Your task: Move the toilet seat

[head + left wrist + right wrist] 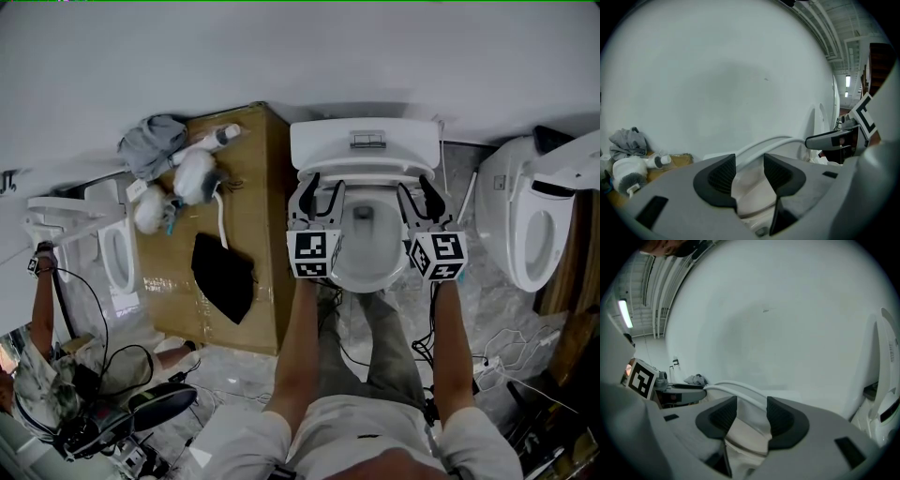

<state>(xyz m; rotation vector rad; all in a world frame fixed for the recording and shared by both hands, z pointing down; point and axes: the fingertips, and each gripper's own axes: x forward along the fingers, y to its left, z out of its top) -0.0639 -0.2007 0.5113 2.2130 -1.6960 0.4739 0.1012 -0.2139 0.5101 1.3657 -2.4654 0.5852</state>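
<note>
Toilet seat [370,279] is lying over the bowl's rim, in front of the cistern [366,145]. Left gripper [322,189] is clamping the seat's left edge, its pads [723,174] closed narrowly onto the white rim [751,188]. Right gripper [419,192] is gripping the right edge likewise, jaws fully drawn in on the seat [743,427]. A brown box [258,187] is standing beside the toilet's left side and carrying a black cloth [225,277].

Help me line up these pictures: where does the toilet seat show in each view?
Head view: toilet seat at centre, below the tank.
Left gripper view: toilet seat low centre, rim arcing rightward.
Right gripper view: toilet seat low centre, rim arcing leftward.
Shared landmark: grey cloth, in all three.
</note>
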